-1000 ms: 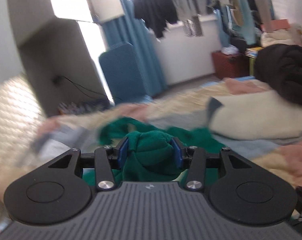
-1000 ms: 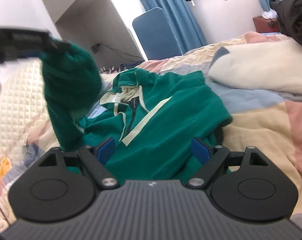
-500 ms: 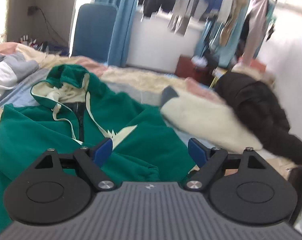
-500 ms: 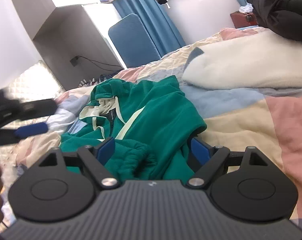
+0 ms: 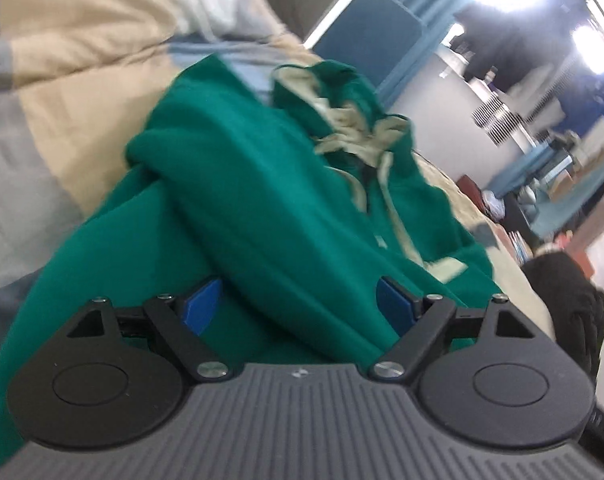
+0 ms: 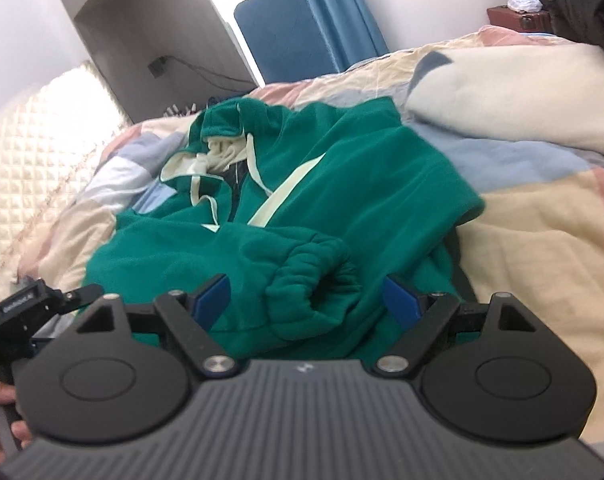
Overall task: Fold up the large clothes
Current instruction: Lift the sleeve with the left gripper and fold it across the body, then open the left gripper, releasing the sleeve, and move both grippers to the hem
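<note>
A wide bed covered by a patchwork quilt (image 6: pixel 542 240) of cream, pale blue and pink blocks carries everything. A bulky cream blanket roll (image 6: pixel 514 96) lies along the bed's far right side. Across the middle of the bed lies the large green fleece hoodie with cream lining and drawstrings (image 6: pixel 342 184), front up, hood toward the far edge by the quilted headboard (image 6: pixel 30 152). One sleeve is laid across the chest, its ribbed green cuff (image 6: pixel 314 280) bunched near the bed's near edge.

The right gripper (image 6: pixel 306 300) hovers just over that cuff, jaws spread wide and holding nothing. The left gripper (image 5: pixel 298 306) sits low over the hoodie's left side, jaws likewise spread and empty, fabric passing between them but not pinched.

The fold looks barely begun. The risk, as I judge it: thick fleece grabbed at the crumpled cuff could lift several layers at once, dragging the body out of line. The lumpy sleeve may also spring open or leave a bulge under later folds.
</note>
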`<state>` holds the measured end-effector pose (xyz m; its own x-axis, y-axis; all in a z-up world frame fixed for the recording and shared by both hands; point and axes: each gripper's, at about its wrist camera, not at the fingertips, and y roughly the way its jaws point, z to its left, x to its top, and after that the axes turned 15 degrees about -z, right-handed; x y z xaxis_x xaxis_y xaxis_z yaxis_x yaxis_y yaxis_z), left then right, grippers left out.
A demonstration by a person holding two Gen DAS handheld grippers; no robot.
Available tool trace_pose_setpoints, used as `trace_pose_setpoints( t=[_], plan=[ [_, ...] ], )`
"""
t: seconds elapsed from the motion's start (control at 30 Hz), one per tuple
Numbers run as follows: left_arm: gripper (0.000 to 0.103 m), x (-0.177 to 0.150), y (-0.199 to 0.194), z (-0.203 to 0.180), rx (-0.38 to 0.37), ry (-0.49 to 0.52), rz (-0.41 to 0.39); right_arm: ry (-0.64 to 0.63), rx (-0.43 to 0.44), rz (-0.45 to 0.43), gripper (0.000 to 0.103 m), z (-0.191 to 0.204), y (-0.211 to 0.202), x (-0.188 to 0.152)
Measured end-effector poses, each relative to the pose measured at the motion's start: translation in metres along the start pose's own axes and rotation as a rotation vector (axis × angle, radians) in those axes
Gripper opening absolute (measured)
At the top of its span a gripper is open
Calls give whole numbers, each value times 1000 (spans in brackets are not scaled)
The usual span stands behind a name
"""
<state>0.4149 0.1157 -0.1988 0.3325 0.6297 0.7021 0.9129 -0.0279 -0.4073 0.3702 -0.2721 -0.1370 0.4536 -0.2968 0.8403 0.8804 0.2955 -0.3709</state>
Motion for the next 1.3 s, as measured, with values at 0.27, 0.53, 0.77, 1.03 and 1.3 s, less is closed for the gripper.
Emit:
trace_pose_setpoints(
  t=[0.27, 0.53, 0.77, 1.03, 1.3],
  plan=[
    [49, 10, 31, 40, -14, -93, -97, -48, 15, -15, 66, 7, 26, -10],
    [17, 17, 29, 31, -13, -63, -122, -84, 63, 13, 34, 19, 37, -18],
    [14, 32, 6, 33, 31, -49, -163, -123, 121, 6, 30, 37, 30, -20],
    [15, 28, 5, 33, 68, -2, -103, -159, 73, 89, 30, 38, 40, -35],
    [56, 31, -10, 22, 124, 75, -141, -188, 54, 66, 41, 42, 35, -32]
  ],
)
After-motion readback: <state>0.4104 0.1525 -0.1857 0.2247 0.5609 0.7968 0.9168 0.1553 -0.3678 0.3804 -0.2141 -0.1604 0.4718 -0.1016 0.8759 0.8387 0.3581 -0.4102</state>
